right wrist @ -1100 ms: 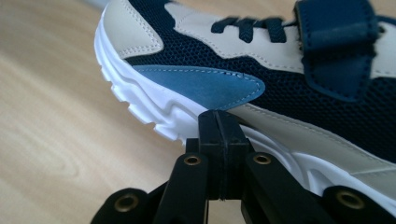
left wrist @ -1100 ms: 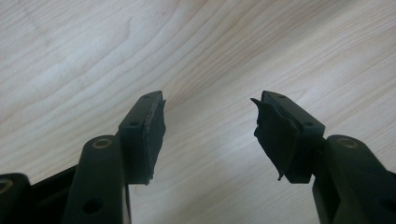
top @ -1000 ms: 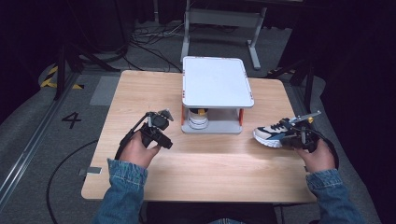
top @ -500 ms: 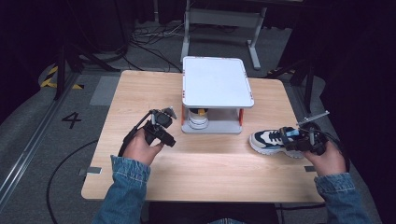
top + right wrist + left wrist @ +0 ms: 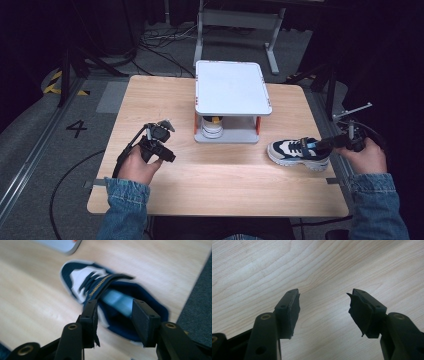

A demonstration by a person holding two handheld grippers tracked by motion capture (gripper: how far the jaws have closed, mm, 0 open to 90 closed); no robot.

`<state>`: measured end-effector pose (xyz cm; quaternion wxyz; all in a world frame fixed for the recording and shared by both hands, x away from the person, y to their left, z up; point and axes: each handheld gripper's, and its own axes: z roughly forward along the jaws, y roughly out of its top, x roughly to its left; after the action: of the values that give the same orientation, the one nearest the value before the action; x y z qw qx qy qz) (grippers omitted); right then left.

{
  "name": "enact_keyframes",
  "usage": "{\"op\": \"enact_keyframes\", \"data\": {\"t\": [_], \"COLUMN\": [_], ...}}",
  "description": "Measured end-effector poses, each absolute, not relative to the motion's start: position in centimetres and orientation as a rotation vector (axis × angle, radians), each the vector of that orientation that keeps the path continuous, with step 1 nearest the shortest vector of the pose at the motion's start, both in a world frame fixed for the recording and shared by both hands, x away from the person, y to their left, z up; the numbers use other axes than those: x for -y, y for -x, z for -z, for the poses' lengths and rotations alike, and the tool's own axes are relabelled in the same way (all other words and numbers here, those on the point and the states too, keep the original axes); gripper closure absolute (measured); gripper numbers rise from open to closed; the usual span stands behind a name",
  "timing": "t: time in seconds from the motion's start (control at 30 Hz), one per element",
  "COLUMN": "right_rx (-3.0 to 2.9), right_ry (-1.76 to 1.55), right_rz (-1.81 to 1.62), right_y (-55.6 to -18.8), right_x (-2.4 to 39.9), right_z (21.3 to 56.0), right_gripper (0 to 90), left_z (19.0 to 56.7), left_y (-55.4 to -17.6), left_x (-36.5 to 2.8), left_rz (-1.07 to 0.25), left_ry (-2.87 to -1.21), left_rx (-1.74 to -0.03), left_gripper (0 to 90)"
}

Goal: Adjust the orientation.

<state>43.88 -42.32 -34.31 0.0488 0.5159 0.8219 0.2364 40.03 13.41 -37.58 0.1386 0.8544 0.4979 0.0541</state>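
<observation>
While I back off: right gripper (image 5: 113, 315) jaws have just been opening, spread either side of the sneaker (image 5: 298, 151) collar, pads clear.
Sneaker: upright near table (image 5: 150, 90) right edge.
Tip: lift straight out, don't snag the strap.
Left gripper (image 5: 324, 307): spread, empty.
Shelf (image 5: 232, 90): mid-table.
Writing: floor "4" (image 5: 76, 129).

1. Table (image 5: 165, 100): light wood-grain top, rectangular, standing on grey floor.
2. Two-tier stand (image 5: 232, 92): white top tray on short orange posts, grey base resting on the table at its middle rear.
3. Sneaker (image 5: 295, 152): navy and white, upright on its sole, just right of and in front of the stand, toe toward it.
</observation>
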Motion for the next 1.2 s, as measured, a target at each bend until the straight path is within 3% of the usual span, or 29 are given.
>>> {"op": "enact_keyframes", "data": {"t": [0.17, 0.3, 0.47, 0.8, 1.03, 1.2], "right_rx": [-2.411, -2.412, -2.480, -2.487, -2.443, -2.466], "right_ry": [-1.628, -1.720, -1.724, -1.687, -1.679, -1.700], "right_rz": [-0.656, -0.557, -0.443, -0.326, -0.287, -0.347], "right_y": [-44.4, -45.1, -45.7, -46.2, -46.2, -45.8], "right_x": [44.0, 45.2, 44.4, 43.5, 43.3, 42.2], "right_z": [33.6, 35.3, 37.3, 39.6, 39.6, 39.0], "right_gripper": [51.1, 49.4, 53.0, 51.3, 68.1, 69.9], "left_z": [38.0, 38.4, 38.3, 38.4, 38.2, 38.2], "left_y": [-40.4, -40.7, -40.8, -41.1, -41.1, -41.2], "left_x": [-13.0, -12.6, -12.1, -11.6, -11.5, -11.6], "left_rz": [-0.141, -0.130, -0.146, -0.127, -0.136, -0.138], "left_ry": [-2.482, -2.501, -2.515, -2.525, -2.518, -2.531], "left_rx": [-1.433, -1.430, -1.416, -1.396, -1.394, -1.393], "left_gripper": [41.2, 41.2, 41.2, 41.1, 41.3, 41.8]}}
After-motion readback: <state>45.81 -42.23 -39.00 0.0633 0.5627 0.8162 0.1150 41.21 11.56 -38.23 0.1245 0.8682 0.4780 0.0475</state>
